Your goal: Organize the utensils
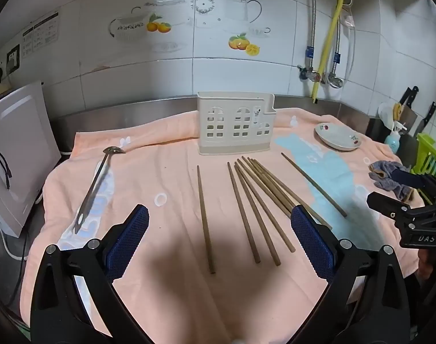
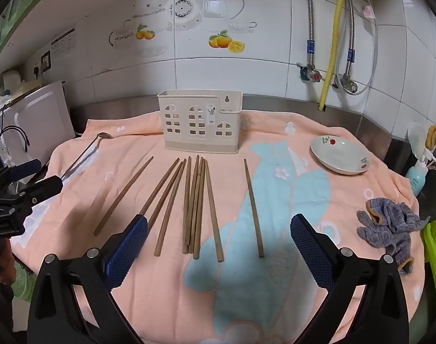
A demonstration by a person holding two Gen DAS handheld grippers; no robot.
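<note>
1. Both tools hang above the towel with nothing between the pads: the left gripper and the right gripper both stand spread wide and released.
2. The wooden chopsticks lie loose on the peach towel, just in front of the cream utensil holder, which stands upright at the back of the towel, apparently empty.
3. Risk, as I judge it: the middle chopsticks lie bunched and overlapping, so a pinch there could catch two or three at once, or flick a neighbour aside.
4. Risk: the sticks are thin and lie flat on soft cloth, so the pads may grab a fold of towel along with a stick, drag it and shift the holder.
5. Risk: a long stick gripped near one end may swing and miss the holder's opening, or knock the light holder over.
6. Risk: the two grippers work close together and could collide over the central bundle.
7. Count: about nine chopsticks, though the bundle hides exact edges; one metal ladle at the left; one holder; one small dish at the right; one grey knitted glove.
</note>
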